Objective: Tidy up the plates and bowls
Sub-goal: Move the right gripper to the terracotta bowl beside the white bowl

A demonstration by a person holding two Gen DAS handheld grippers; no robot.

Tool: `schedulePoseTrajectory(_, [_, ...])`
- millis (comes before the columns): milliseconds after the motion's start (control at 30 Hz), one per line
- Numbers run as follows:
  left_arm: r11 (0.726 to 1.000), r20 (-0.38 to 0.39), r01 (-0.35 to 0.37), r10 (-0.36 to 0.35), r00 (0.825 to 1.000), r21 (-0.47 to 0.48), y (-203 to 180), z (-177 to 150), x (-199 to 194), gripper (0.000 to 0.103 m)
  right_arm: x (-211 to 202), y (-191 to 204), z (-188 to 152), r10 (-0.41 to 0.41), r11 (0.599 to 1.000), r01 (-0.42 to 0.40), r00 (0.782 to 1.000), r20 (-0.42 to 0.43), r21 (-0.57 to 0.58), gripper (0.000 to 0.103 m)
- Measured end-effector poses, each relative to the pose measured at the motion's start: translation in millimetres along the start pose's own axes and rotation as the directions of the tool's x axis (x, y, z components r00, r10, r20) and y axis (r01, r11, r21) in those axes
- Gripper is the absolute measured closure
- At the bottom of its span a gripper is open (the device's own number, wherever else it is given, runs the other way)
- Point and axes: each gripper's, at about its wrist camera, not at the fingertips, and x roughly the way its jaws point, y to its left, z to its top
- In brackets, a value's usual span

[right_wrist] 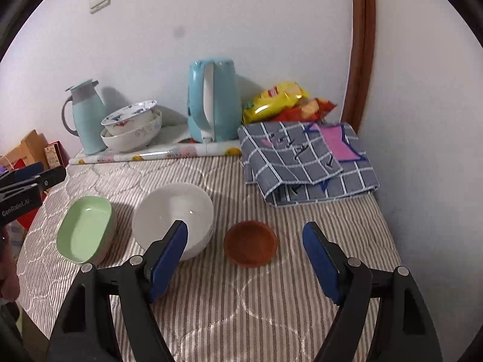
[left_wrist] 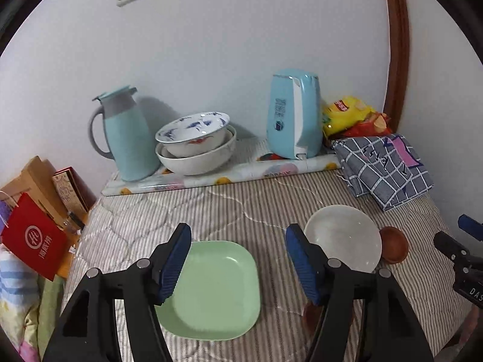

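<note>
Two grippers (left_wrist: 238, 259) (right_wrist: 246, 259) gaping, empty; white bowl (right_wrist: 173, 217) beside small brown bowl (right_wrist: 250, 242) on soft bedding — a careless pinch could tip either

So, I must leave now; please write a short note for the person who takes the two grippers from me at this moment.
Left gripper: open, holds nothing, above the green square plate.
Right gripper: open, holds nothing, above the small brown bowl.
On the striped cover, in a row: green plate, white bowl, brown bowl, each apart from the others.
At the back by the wall: two patterned bowls already nested, between the blue thermos jug and the blue kettle.
Done: only that back stack.
Left: gather the three front pieces; probably nest the brown bowl in the white one.
</note>
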Motion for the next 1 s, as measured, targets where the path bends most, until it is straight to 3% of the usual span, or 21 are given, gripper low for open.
schedulePoseTrajectory(333, [0.995, -0.089, 0.093, -0.094, 0.992, -0.025, -21.5, -14.6, 31.1, 0.04, 29.7, -15.4, -9.1, -0.044, 0.999, 0.043, 0.998, -0.043, -0.014, 0.025])
schedulePoseTrajectory(500, [0.991, -0.143, 0.135, -0.133, 0.981, 0.003, -41.8, -32.6, 42.6, 0.04, 52.2, -25.0, -18.6, -0.047, 0.999, 0.047, 0.995, -0.09, -0.007, 0.038])
schedulePoseTrajectory(867, [0.984, -0.236, 0.178, -0.173, 0.956, -0.002, -67.0, -68.0, 57.9, 0.059, 81.6, -39.1, -41.1, -0.021, 1.0, 0.022, 0.989, -0.143, 0.005, 0.047])
schedulePoseTrajectory(1000, [0.985, -0.259, 0.17, -0.168, 0.951, -0.014, -65.2, -76.4, 64.2, 0.06, 91.9, -41.6, -44.5, -0.014, 1.0, 0.015, 0.987, -0.158, 0.006, 0.053])
